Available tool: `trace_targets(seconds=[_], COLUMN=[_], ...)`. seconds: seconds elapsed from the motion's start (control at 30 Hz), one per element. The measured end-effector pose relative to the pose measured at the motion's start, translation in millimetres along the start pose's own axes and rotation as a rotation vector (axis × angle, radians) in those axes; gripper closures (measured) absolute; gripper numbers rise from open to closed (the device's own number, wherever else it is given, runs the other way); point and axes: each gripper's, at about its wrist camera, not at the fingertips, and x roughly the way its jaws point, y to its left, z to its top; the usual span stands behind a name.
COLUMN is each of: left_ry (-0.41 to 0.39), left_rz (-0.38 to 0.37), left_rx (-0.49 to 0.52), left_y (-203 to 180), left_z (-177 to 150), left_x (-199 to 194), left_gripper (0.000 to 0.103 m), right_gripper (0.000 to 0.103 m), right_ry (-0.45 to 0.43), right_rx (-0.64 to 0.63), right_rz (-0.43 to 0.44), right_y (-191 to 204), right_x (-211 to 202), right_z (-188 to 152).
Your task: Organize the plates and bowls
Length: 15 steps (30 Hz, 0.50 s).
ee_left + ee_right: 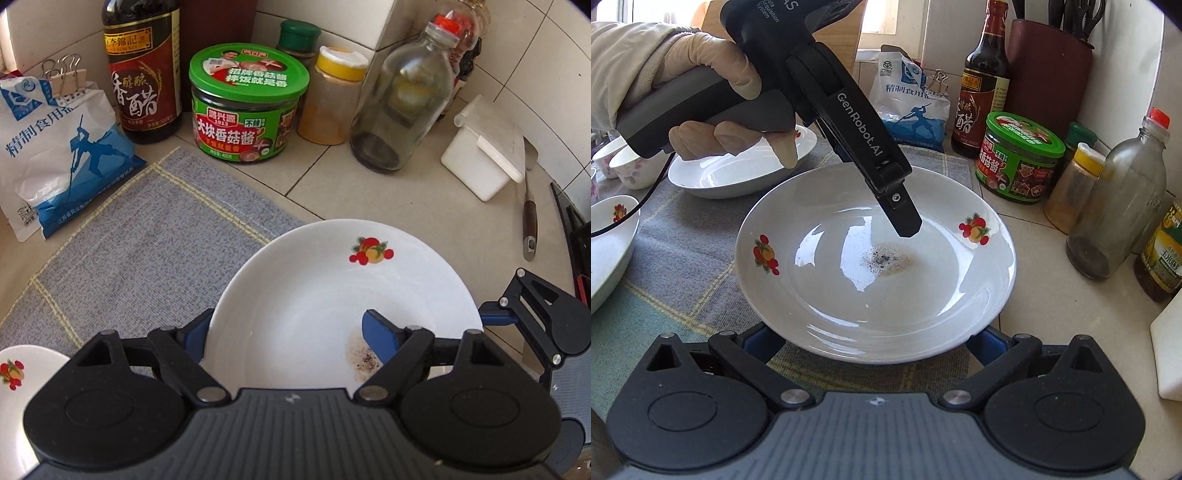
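A white plate with fruit decals and a dark speck stain (317, 295) (875, 266) is partly on the blue-grey cloth (147, 251). My left gripper (288, 336) straddles its near rim, one blue finger (380, 339) inside the plate, the other under the rim; in the right wrist view its finger (901, 210) reaches into the plate. My right gripper (871, 343) is open, fingers spread beside the plate's near rim, tips hidden beneath it. Another white plate (738, 173) lies behind, a decal bowl (609, 236) at left.
Behind stand a vinegar bottle (144, 74), green-lidded sauce jar (247, 107), yellow-capped spice jar (332, 99), glass bottle (406, 99), salt bag (55, 147) and white box (487, 147). A knife (530, 214) lies at right. Small floral cups (624, 166) sit far left.
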Motion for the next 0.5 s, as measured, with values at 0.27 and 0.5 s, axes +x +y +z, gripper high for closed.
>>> trace_targets(seconds=[0.27,0.5], left_ry=[-0.011,-0.038], left_rz=[0.006,0.033], left_rx=[-0.004,-0.002], left_y=[1.4,-0.7], left_z=[1.1,-0.2], left_x=[9.4,4.5], left_gripper=[0.02,0.019], right_gripper=[0.0,0.0], right_ry=[0.004,0.015], right_rx=[0.018,0.03], right_rz=[-0.007,-0.016], right_y=[-4.7,-3.2], right_x=[4.5,2.3], right_z=[-0.5,0.7])
